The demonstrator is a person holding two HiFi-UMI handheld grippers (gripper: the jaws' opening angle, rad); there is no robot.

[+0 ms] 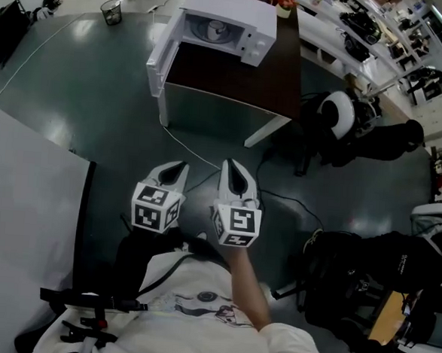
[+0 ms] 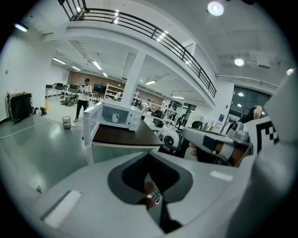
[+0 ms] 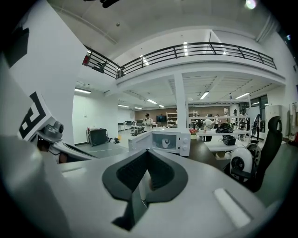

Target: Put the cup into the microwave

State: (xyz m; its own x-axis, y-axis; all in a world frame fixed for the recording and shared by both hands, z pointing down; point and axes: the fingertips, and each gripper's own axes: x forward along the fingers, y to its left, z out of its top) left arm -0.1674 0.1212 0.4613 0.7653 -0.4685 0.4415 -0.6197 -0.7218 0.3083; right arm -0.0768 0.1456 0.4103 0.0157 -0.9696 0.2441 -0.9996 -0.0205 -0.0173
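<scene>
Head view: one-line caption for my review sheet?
Left claw and right claw, both shut, side by side above the floor, short of the table with the open-doored microwave, cup inside.

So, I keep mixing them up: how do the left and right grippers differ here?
The marker cube on the left gripper shows a different pattern from that on the right gripper. A bare forearm shows behind the right gripper; the left gripper's arm can't be made out. Both are white, jaws together and empty, pointing toward the microwave.
</scene>
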